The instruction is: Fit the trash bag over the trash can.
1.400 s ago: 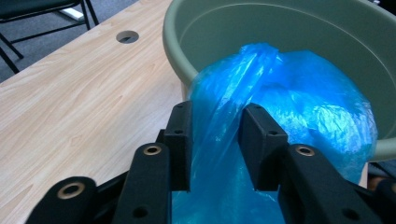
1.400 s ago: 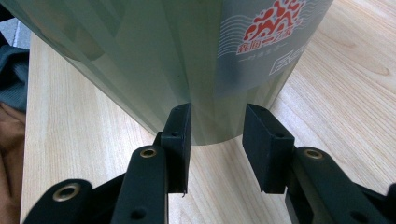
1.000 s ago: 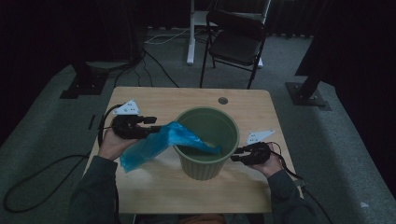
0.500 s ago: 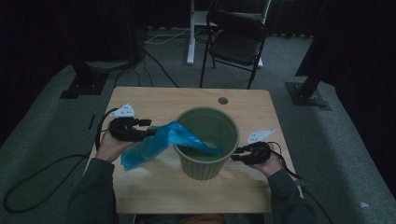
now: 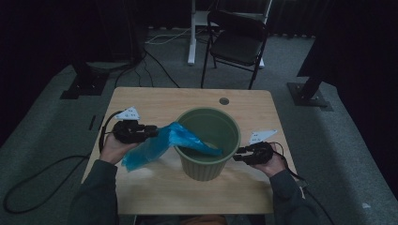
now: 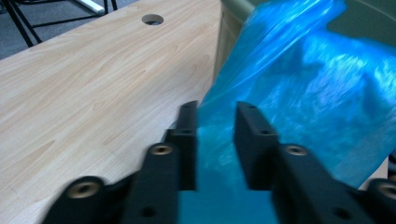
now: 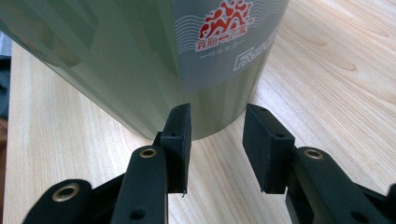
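A green plastic bin (image 5: 202,168) stands upright in the middle of the wooden table (image 5: 159,101). A blue plastic bag (image 5: 155,145) hangs over its left rim, partly inside and partly trailing onto the table. My left gripper (image 5: 152,131) is at the bag's outer part. In the left gripper view the blue bag (image 6: 303,93) lies between the jaws of the left gripper (image 6: 216,116), which have just been closing but still stand apart. My right gripper (image 5: 236,156) is open at the bin's right side. The right gripper (image 7: 217,114) holds nothing, with the bin's wall (image 7: 140,56) just ahead.
A round cable hole (image 5: 224,101) sits near the table's far edge. A black folding chair (image 5: 237,44) and a white desk leg (image 5: 191,33) stand beyond the table. Black stand bases (image 5: 84,84) rest on the grey carpet at both sides. Cables trail from both grippers.
My left gripper has drawn back slightly to the left along the bag. The bin, the bag's drape and my right hand look unchanged.
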A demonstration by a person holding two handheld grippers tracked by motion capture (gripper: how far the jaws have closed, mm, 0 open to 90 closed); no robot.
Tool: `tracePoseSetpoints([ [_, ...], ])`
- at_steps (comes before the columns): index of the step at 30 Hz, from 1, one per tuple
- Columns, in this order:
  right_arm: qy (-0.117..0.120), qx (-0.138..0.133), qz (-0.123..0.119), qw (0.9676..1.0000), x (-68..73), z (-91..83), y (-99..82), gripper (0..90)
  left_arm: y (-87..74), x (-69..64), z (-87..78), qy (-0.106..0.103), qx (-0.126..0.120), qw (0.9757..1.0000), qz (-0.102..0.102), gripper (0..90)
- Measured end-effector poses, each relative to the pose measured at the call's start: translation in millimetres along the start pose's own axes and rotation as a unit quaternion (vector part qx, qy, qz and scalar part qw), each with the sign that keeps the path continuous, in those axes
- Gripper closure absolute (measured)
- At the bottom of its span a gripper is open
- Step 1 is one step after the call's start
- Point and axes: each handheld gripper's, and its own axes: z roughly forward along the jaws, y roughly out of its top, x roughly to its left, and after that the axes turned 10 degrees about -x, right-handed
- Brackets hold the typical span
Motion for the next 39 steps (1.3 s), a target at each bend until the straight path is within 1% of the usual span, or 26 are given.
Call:
tracePoseSetpoints([
  [4,-0.007,0.001,0.003,1.0,-1.4,-1.7,0.8,63.8,13.9,-7.5,1.0,-0.002,0.0,0.9998,0.02,89.4],
  [6,-0.01,0.0,0.004,0.9999,-1.7,-2.8,1.0,63.8,19.5,-11.2,1.7,0.001,0.001,0.9996,0.029,89.7],
  [8,-0.01,-0.002,0.005,0.9999,-1.8,-3.9,1.0,63.8,21.7,-12.8,1.3,0.0,-0.001,0.9993,0.037,89.5],
  [9,-0.01,-0.002,0.004,0.9999,-1.8,-4.2,0.9,63.8,21.5,-12.9,0.8,0.005,0.0,0.9991,0.041,87.4],
  [10,-0.01,-0.003,0.004,0.9999,-2.0,-4.6,0.8,63.7,20.4,-12.0,0.0,0.01,-0.002,0.9992,0.039,83.3],
  [13,-0.013,-0.003,0.004,0.9999,-3.0,-5.0,0.4,63.6,13.7,-4.3,-3.9,0.014,-0.01,0.9995,0.025,72.2],
  [14,-0.013,-0.002,0.005,0.9999,-3.1,-4.6,0.2,63.6,12.1,-2.9,-4.4,0.012,-0.012,0.9996,0.022,66.8],
  [16,-0.013,0.0,0.005,0.9999,-3.2,-3.9,0.1,63.6,8.6,0.3,-5.0,0.0,-0.014,0.9997,0.022,59.5],
  [18,-0.013,0.002,0.007,0.9999,-3.0,-2.9,0.2,63.6,6.0,4.0,-4.5,-0.01,-0.016,0.9997,0.017,51.6],
  [21,-0.012,0.004,0.005,0.9999,-3.0,-1.7,0.2,63.6,2.4,11.6,-1.0,-0.032,-0.022,0.9992,0.007,45.8],
  [23,-0.011,0.005,0.007,0.9999,-2.9,-1.2,0.0,63.6,1.0,18.1,4.2,-0.058,-0.013,0.9982,-0.002,45.3],
  [24,-0.011,0.005,0.007,0.9999,-3.1,-1.0,-0.1,63.6,0.6,20.1,7.3,-0.066,-0.008,0.9978,-0.005,46.1],
  [25,-0.012,0.006,0.006,0.9999,-3.2,-0.9,-0.2,63.6,0.7,21.4,9.7,-0.075,-0.002,0.9972,-0.005,49.9],
  [26,-0.012,0.006,0.006,0.9999,-3.4,-1.1,-0.3,63.6,0.9,21.3,12.3,-0.091,0.0,0.9959,-0.007,54.9],
  [27,-0.012,0.004,0.006,0.9999,-3.5,-1.6,-0.2,63.6,1.3,20.3,13.7,-0.094,0.004,0.9955,-0.003,63.5],
  [29,-0.013,0.002,0.006,0.9999,-3.9,-2.4,-0.1,63.6,3.0,16.1,17.0,-0.095,0.01,0.9954,0.007,76.7],
  [30,-0.014,0.002,0.007,0.9999,-3.9,-2.8,-0.1,63.6,4.1,14.1,18.0,-0.091,0.01,0.9958,0.01,82.8],
  [31,-0.014,0.002,0.007,0.9999,-4.0,-3.1,-0.1,63.6,6.1,12.1,18.2,-0.084,0.009,0.9963,0.014,86.6],
  [32,-0.015,0.002,0.008,0.9999,-4.0,-3.6,0.0,63.6,7.5,11.0,17.9,-0.082,0.006,0.9965,0.016,88.8],
  [34,-0.016,0.001,0.007,0.9998,-4.0,-4.7,0.6,63.6,12.3,8.2,16.7,-0.071,-0.001,0.9973,0.018,89.3],
  [35,-0.017,0.0,0.007,0.9998,-3.8,-5.4,1.0,63.6,14.8,7.1,16.0,-0.07,-0.004,0.9973,0.019,89.4],
  [39,-0.026,-0.006,0.005,0.9996,-3.2,-12.2,6.0,63.7,26.3,-1.1,14.6,-0.056,-0.009,0.9978,0.034,89.4],
])
